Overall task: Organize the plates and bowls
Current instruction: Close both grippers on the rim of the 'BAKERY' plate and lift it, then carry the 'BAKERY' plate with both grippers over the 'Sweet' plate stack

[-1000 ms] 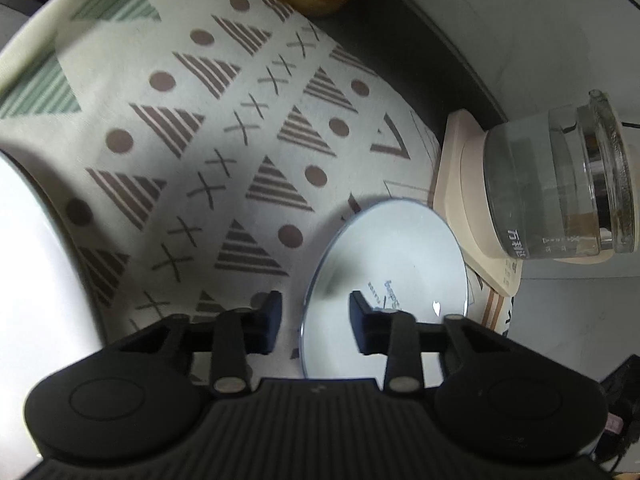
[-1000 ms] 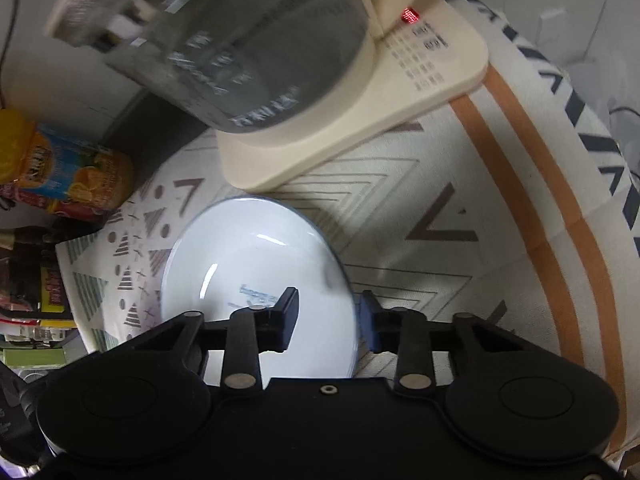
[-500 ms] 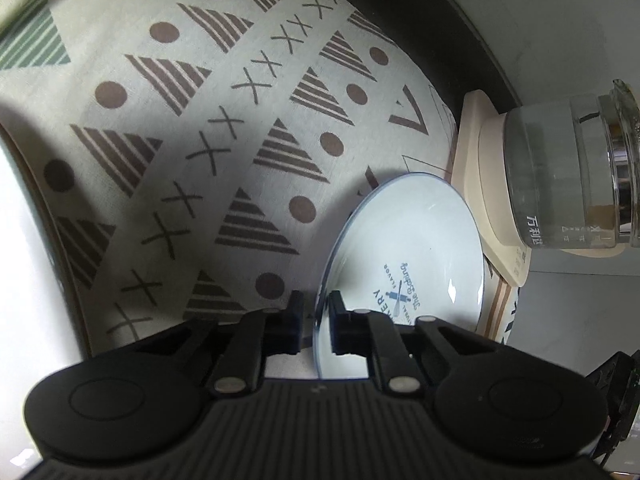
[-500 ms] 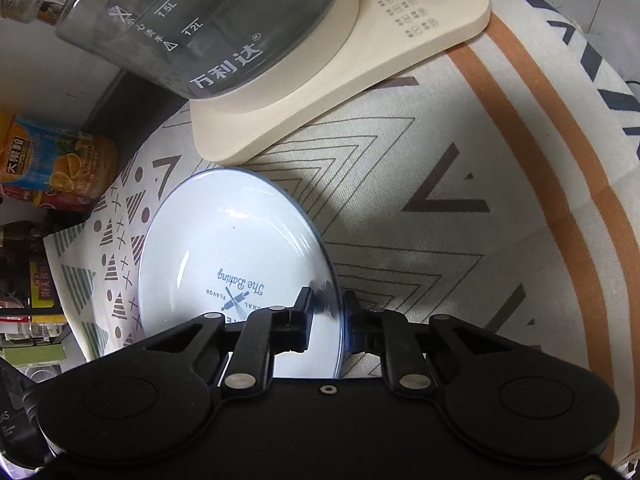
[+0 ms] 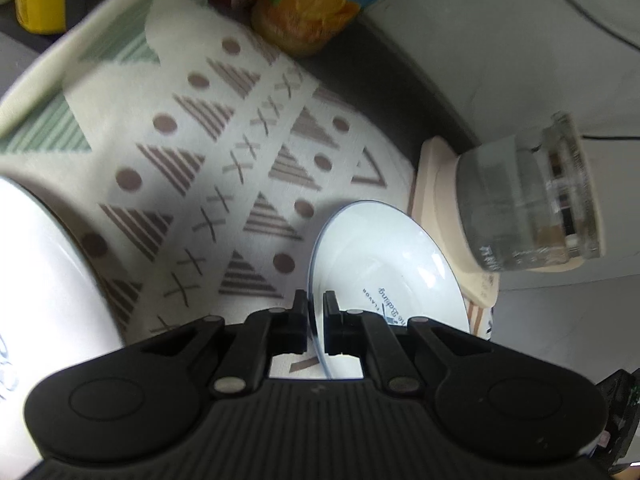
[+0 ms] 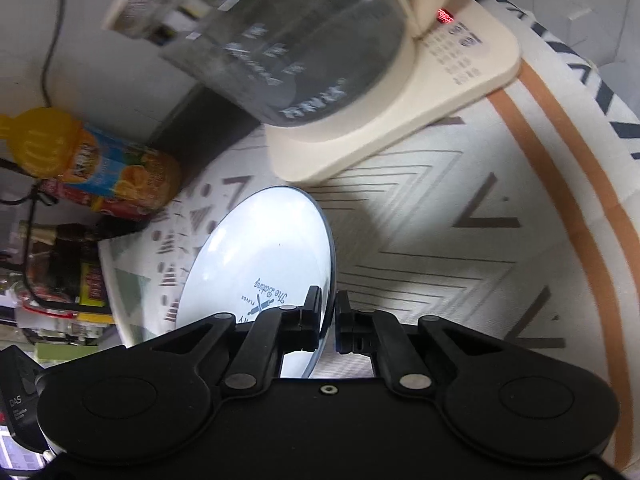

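Note:
A small white plate (image 5: 384, 276) with a thin blue rim and blue lettering is held between both grippers above the patterned tablecloth (image 5: 192, 168). My left gripper (image 5: 316, 304) is shut on the plate's left rim. In the right wrist view the same plate (image 6: 260, 264) shows, and my right gripper (image 6: 329, 306) is shut on its right rim. A shadow lies on the cloth under the plate. A larger white dish (image 5: 36, 300) fills the left edge of the left wrist view.
A glass kettle (image 6: 288, 36) on a cream base (image 6: 460, 76) stands close behind the plate, and the kettle (image 5: 524, 216) is also in the left wrist view. An orange juice bottle (image 6: 100, 164) and other bottles (image 6: 72, 268) crowd the far left. A cable (image 6: 52, 40) runs along the wall.
Both grippers went from open around the plate's rim to shut on it. The plate now sits higher against the cloth, and both views have pulled back from the table.

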{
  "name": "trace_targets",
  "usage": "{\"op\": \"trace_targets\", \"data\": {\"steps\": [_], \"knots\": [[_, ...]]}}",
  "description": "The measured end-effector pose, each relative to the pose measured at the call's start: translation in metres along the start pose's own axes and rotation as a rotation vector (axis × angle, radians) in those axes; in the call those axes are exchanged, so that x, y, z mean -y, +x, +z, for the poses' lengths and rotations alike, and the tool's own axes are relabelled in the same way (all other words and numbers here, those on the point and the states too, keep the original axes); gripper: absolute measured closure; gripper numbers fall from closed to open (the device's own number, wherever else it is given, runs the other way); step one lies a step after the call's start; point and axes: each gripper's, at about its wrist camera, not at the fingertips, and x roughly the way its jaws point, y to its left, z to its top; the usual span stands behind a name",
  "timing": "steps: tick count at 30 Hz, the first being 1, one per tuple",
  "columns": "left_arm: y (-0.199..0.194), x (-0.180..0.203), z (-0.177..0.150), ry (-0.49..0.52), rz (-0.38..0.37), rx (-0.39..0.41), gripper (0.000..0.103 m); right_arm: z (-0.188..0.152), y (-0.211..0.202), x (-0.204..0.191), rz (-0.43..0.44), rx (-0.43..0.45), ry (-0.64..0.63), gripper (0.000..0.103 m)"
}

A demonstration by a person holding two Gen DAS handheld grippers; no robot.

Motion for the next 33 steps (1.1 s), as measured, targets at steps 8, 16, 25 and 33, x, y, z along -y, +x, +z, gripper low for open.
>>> {"op": "trace_targets", "data": {"steps": [8, 16, 25, 33], "knots": [[-0.037, -0.001, 0.008, 0.026, 0.016, 0.076, 0.098, -0.008, -0.009, -0.035, 0.045, 0.027, -0.055, 0.095], [-0.074, -0.026, 0.006, 0.022, 0.008, 0.126, 0.098, -0.031, -0.013, -0.064, 0.076, 0.043, -0.092, 0.095], [-0.121, -0.070, 0.002, -0.010, 0.006, 0.161, 0.098, -0.071, -0.014, -0.103, 0.095, 0.035, -0.131, 0.095], [-0.153, -0.104, -0.007, -0.033, 0.011, 0.157, 0.098, -0.110, -0.019, -0.132, 0.091, 0.041, -0.184, 0.094]]}}
